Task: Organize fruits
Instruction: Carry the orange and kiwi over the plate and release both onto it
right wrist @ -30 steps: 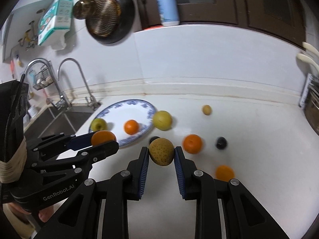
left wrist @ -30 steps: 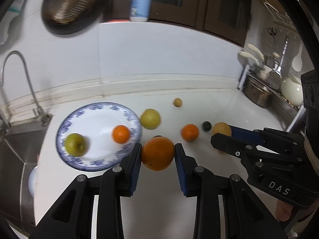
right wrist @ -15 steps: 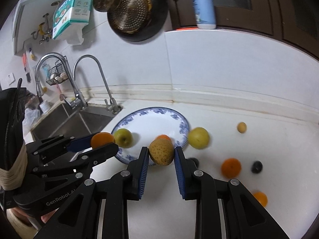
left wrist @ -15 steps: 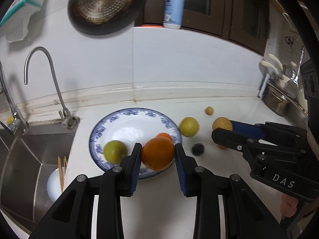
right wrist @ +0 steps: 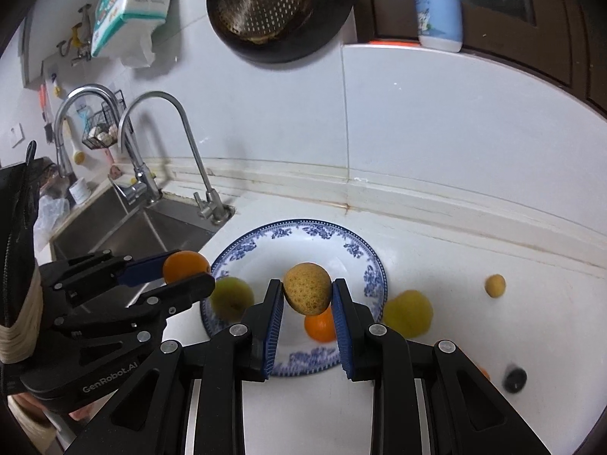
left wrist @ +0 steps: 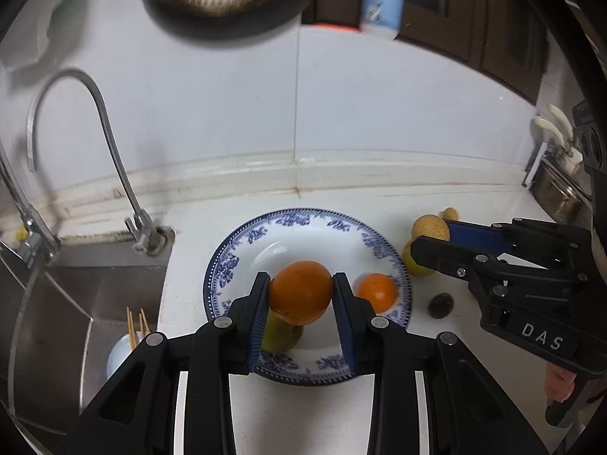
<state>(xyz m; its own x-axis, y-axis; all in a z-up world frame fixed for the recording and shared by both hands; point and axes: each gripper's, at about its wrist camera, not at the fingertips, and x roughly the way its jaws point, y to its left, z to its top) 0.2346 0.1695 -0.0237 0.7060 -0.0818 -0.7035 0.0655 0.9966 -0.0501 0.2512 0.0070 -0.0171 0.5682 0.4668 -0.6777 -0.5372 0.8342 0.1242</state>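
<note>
My left gripper [left wrist: 301,297] is shut on a large orange [left wrist: 301,291] and holds it above the blue-patterned plate [left wrist: 303,223]. On the plate lie a small orange [left wrist: 377,292] and a green apple [left wrist: 280,335], partly hidden under my fingers. My right gripper [right wrist: 308,295] is shut on a speckled brown-yellow pear [right wrist: 307,287] above the same plate [right wrist: 303,233]. The right gripper also shows in the left wrist view [left wrist: 432,233]. The left gripper with its orange shows in the right wrist view [right wrist: 186,267].
A yellow-green fruit [right wrist: 409,313], a small yellow fruit [right wrist: 495,285] and a dark plum [right wrist: 515,379] lie on the white counter right of the plate. The sink [right wrist: 125,233] and taps [right wrist: 189,144] are at the left. A pan [right wrist: 280,11] hangs on the wall.
Both grippers have moved left with their fruit, from over the loose fruit on the counter to above the plate. Both stay shut.
</note>
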